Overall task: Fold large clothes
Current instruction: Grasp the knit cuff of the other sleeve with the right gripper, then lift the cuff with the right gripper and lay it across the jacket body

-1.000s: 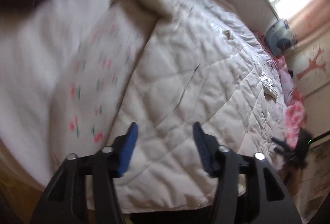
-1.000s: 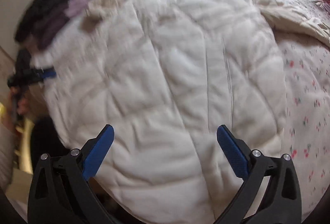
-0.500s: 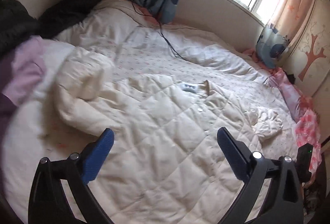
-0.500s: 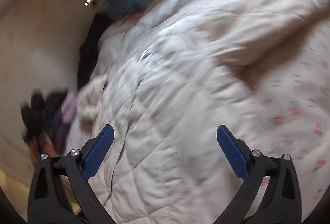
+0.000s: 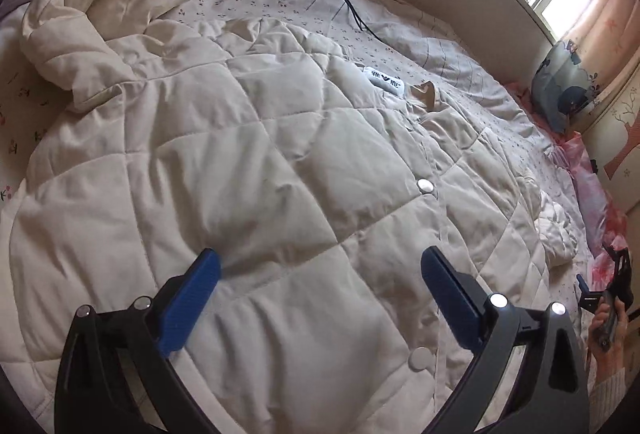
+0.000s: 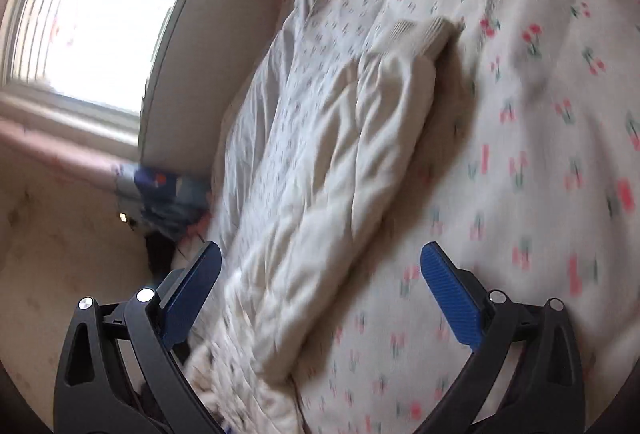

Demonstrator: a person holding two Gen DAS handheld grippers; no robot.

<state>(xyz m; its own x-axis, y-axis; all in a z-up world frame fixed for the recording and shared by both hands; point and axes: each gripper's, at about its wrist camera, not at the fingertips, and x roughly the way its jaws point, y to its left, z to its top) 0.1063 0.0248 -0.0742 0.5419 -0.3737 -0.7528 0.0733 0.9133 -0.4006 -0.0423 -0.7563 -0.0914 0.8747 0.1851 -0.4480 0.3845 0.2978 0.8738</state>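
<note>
cream quilted coat (image 5: 248,162) lies spread across the bed (image 5: 400,46), collar label toward the headboard side, one sleeve (image 6: 360,154) stretched over the cherry-print sheet (image 6: 540,114). left gripper (image 5: 320,274) hovers above it, jaws just opened wide, empty. right gripper (image 6: 320,266) is released beside the sleeve.

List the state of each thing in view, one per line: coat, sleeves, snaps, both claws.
quilted cream coat: spread flat on the bed, front up, not folded
near sleeve: bunched and folded over on itself
other sleeve: stretched out straight on the cherry-print sheet
coat snaps: placket looks closed
left claw: open, empty, above the coat
right claw: open, empty, above the sleeve
</note>
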